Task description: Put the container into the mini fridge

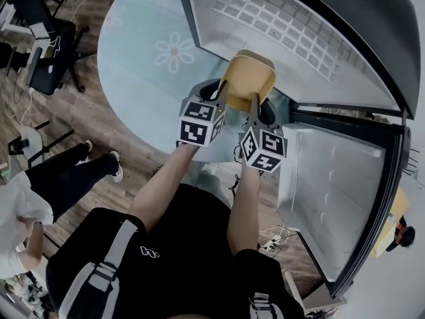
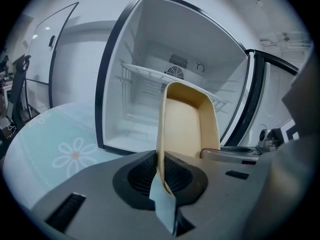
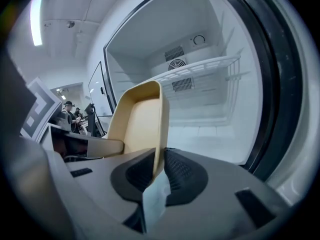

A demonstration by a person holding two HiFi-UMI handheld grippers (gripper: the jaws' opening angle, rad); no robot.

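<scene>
Pinching thin walls, both hand-held grippers (image 2: 161, 167) (image 3: 159, 165) hold a tan, perhaps plastic container (image 1: 247, 77).

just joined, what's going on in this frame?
A person carries a tan rectangular plastic container with both tools. The left hand-held gripper is clamped on one side wall and the right hand-held gripper on the opposite wall. The container is held up in front of the open black-framed mini fridge, which stands on a round table with a pale flower-print cover. The container is not yet inside, and the white wire shelf has nothing on it.
</scene>
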